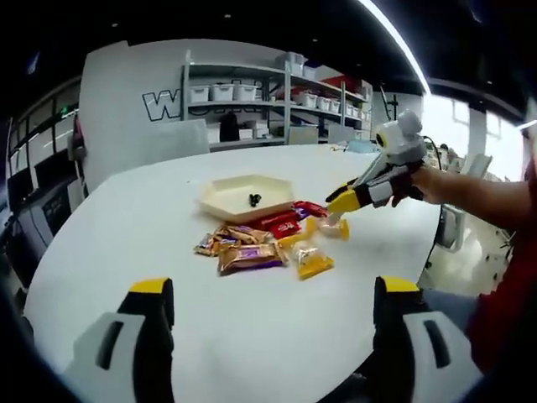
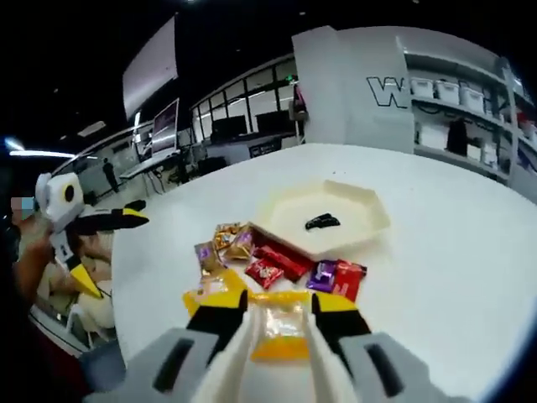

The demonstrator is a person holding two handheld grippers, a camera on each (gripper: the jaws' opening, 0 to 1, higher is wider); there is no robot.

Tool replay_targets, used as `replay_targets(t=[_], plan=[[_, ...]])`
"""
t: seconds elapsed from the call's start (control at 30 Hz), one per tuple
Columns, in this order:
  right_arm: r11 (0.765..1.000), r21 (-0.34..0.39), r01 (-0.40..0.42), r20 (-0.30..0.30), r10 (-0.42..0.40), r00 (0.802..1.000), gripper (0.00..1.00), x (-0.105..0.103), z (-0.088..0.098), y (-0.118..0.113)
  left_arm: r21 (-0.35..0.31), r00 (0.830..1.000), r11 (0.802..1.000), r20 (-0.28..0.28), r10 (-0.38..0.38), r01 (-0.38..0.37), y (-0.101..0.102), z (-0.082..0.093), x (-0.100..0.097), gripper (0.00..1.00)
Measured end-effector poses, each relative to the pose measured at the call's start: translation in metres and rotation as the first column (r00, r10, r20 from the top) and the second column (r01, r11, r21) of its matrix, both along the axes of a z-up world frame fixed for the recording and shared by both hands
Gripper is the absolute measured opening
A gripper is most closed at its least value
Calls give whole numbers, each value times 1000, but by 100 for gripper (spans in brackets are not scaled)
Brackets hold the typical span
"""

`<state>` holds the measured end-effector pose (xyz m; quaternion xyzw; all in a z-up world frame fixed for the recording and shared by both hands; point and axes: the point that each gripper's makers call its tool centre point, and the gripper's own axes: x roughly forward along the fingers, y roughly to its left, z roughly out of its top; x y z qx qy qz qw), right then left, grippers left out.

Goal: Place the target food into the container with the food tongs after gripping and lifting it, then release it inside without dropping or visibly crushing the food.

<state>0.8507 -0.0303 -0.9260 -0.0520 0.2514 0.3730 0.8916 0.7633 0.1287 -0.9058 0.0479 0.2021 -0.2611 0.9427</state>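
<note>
My right claw [image 2: 279, 312] straddles a yellow snack packet [image 2: 279, 329] on the bench [image 2: 436, 252], jaws apart either side, not yet clamped. I should close gently, lift clear, then carry it far to the hexagonal tray [image 2: 323, 220]. My left claw [image 1: 273, 306] hangs open.

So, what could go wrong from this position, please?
1. The right gripper has its jaws on both sides of the yellow packet; closing hard may crush it.
2. Other snack packets lie between it and the hexagonal tray, so a low carry could push them.
3. A weak grip may drop the packet before the tray.
</note>
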Motion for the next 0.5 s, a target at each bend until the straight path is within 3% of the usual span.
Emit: replay_targets(t=[0.2,0.5], plan=[[996,-84,-19,39,22,999,25,0,-5,2,0,1000,1000,-2,1,-1,0,-1,1,97],[993,-110,-32,33,36,999,22,1,-9,2,1,1000,1000,-6,-2,2,-2,-2,1,97]])
